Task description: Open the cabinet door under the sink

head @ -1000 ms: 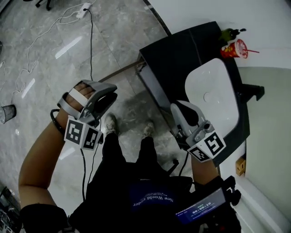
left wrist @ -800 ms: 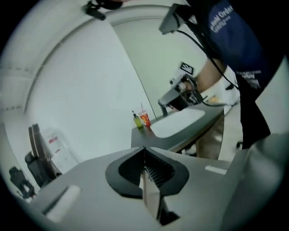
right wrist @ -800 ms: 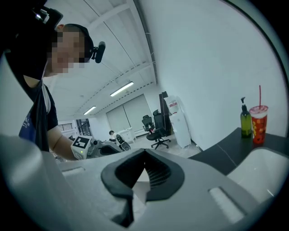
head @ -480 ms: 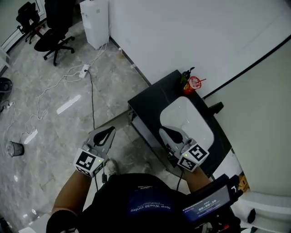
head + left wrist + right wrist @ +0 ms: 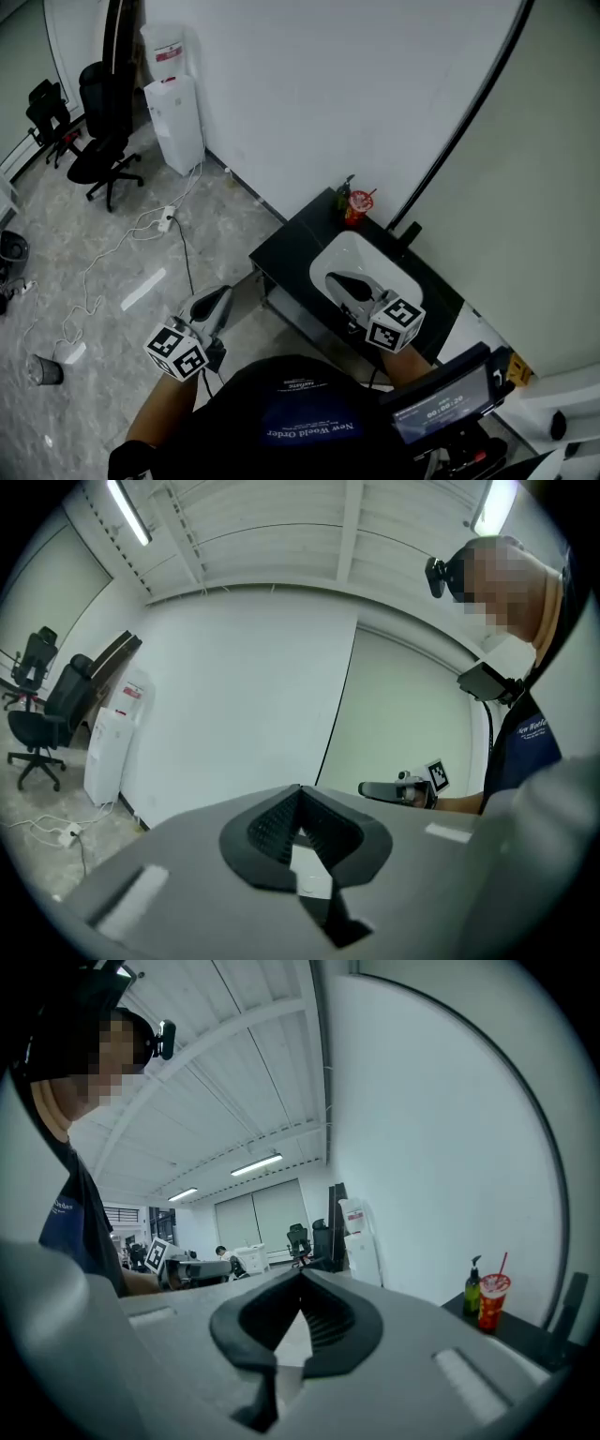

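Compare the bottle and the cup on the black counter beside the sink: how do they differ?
The bottle is dark green; the cup is red. The bottle is slim with a pump top; the cup is wider with a straw. Both stand upright, side by side, on the black counter.

Sink in cabinet top; cup, bottle behind it; water dispenser far left.

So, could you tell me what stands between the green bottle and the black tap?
A red cup with a straw stands there, next to the green bottle, as the head view shows.
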The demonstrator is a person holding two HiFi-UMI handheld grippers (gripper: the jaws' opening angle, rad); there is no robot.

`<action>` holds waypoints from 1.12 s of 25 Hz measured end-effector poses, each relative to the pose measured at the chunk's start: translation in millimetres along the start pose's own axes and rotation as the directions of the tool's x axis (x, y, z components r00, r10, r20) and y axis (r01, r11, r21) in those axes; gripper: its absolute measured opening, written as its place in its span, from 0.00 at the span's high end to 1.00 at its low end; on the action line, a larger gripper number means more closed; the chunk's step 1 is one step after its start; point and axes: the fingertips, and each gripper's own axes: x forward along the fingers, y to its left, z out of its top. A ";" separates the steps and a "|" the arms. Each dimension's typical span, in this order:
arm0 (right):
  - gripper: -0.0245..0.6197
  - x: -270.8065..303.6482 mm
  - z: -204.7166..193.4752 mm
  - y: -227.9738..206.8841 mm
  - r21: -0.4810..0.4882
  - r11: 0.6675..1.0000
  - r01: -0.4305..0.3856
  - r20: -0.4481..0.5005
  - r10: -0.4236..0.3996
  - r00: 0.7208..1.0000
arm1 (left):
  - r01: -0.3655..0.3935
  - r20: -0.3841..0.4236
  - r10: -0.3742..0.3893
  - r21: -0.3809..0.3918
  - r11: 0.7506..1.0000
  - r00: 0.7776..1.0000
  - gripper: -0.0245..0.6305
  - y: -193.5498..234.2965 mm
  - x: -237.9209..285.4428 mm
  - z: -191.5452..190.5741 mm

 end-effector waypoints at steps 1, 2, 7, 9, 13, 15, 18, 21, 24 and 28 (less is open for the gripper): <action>0.96 -7.2 1.1 -2.3 -0.001 1.000 0.017 0.003 -0.017 1.000 | 0.025 0.003 -0.025 0.004 1.000 1.000 0.96 -3.4 4.1 1.1; 0.96 -14.7 1.4 -5.6 0.001 0.999 0.039 0.007 -0.039 0.999 | 0.054 0.004 -0.054 0.007 0.999 0.999 0.96 -6.2 9.5 0.8; 0.96 -50.4 -2.6 -22.2 0.043 0.977 0.209 0.043 -0.210 0.977 | 0.212 -0.056 -0.211 0.004 0.977 0.976 0.96 -18.6 39.4 2.9; 0.96 -65.4 -3.6 -27.7 0.064 0.956 0.285 0.061 -0.289 0.955 | 0.278 -0.087 -0.277 0.005 0.961 0.957 0.96 -23.6 50.7 2.7; 0.96 -95.9 -7.5 -32.3 0.133 0.907 0.400 0.106 -0.414 0.904 | 0.371 -0.152 -0.362 0.033 0.928 0.920 0.96 -32.7 68.9 0.8; 0.96 -112.2 -9.0 -36.5 0.146 0.885 0.442 0.124 -0.459 0.880 | 0.412 -0.161 -0.402 0.032 0.911 0.901 0.96 -36.9 84.7 -3.7; 0.96 -138.0 -9.3 -49.0 0.130 0.868 0.479 0.131 -0.494 0.860 | 0.441 -0.168 -0.433 0.010 0.897 0.885 0.96 -52.7 117.2 -13.3; 0.96 -166.9 -7.7 -67.4 0.127 0.861 0.493 0.140 -0.508 0.850 | 0.457 -0.176 -0.449 0.008 0.889 0.876 0.96 -79.9 147.4 -22.7; 0.96 -194.2 0.2 -91.9 0.131 0.861 0.491 0.158 -0.507 0.847 | 0.478 -0.186 -0.465 0.029 0.878 0.866 0.96 -110.3 178.8 -28.9; 0.96 -223.1 3.8 -119.6 0.137 0.864 0.484 0.172 -0.502 0.847 | 0.495 -0.201 -0.475 0.060 0.867 0.857 0.96 -143.6 214.0 -39.4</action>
